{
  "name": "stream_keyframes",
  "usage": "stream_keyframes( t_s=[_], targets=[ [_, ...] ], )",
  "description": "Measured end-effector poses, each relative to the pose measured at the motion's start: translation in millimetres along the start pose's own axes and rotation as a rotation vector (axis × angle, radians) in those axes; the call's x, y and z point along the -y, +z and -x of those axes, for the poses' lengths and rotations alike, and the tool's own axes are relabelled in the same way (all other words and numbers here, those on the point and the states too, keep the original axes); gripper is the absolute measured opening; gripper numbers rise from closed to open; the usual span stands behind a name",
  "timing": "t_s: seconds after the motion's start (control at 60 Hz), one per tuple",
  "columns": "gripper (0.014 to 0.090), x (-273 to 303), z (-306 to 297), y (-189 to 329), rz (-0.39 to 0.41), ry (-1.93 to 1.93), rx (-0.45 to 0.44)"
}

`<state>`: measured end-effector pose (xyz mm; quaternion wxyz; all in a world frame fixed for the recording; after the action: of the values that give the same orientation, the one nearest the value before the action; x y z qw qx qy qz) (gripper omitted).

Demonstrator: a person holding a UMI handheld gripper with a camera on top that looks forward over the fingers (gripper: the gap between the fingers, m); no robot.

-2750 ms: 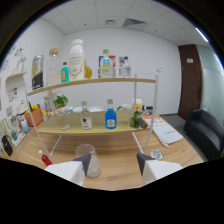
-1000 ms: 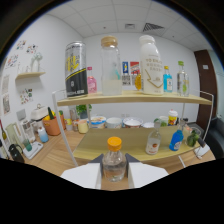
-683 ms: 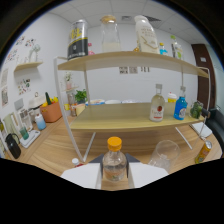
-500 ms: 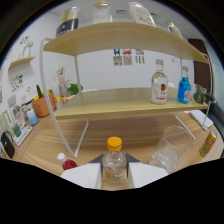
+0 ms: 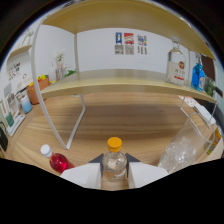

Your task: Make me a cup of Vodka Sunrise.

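You are gripping the bottle [image 5: 114, 161] between both fingers [image 5: 84, 176] and lowering it from shelf height toward the worktop [image 5: 125, 122]. The glass [image 5: 176, 152] is waiting at two o'clock, suggesting pouring is coming next.

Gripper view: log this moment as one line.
gripper shut on orange-capped bottle | over table | red bottle beside | clear cup ahead
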<state>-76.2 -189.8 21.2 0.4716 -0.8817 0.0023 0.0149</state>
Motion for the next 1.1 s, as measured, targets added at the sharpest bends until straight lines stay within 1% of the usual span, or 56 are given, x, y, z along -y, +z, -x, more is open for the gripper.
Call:
stream_keyframes(
  t_s=[0.133,0.167,0.25,0.3,0.333,0.35,0.4,0.517,0.6,0.667,0.767,0.817,0.983,1.033,1.1],
  targets=[
    [0.0375,-6.2,0.8,-4.3,-0.002,-0.045,0.01],
    [0.0392,-9.0,1.7,-5.8,0.007,-0.044,0.019],
    [0.053,-9.6,0.2,-11.8,0.01,-0.025,0.035],
    [0.0683,-4.5,-1.9,-18.9,-0.003,-0.025,0.04],
    [0.0768,0.8,-2.1,-25.9,-0.015,-0.034,0.045],
    [0.08,3.9,-2.1,-30.0,-0.02,-0.038,0.049],
    [0.0853,15.2,-2.0,-45.5,-0.042,-0.048,0.057],
    [0.0861,43.7,-0.6,-85.9,-0.081,-0.045,0.077],
    [0.0861,59.3,-4.9,-117.0,-0.097,-0.024,0.075],
    [0.0858,71.0,-10.2,-140.9,-0.124,0.002,0.073],
    [0.0858,75.4,-26.1,-171.3,-0.147,0.027,0.054],
    [0.0856,72.8,-37.2,-182.0,-0.154,0.026,0.035],
    [0.0855,58.6,-80.0,-204.4,-0.132,0.036,-0.019],
    [0.0857,61.5,-94.6,-209.2,-0.127,0.037,-0.04],
    [0.0854,77.6,-112.4,-215.5,-0.144,0.042,-0.057]
  ],
)
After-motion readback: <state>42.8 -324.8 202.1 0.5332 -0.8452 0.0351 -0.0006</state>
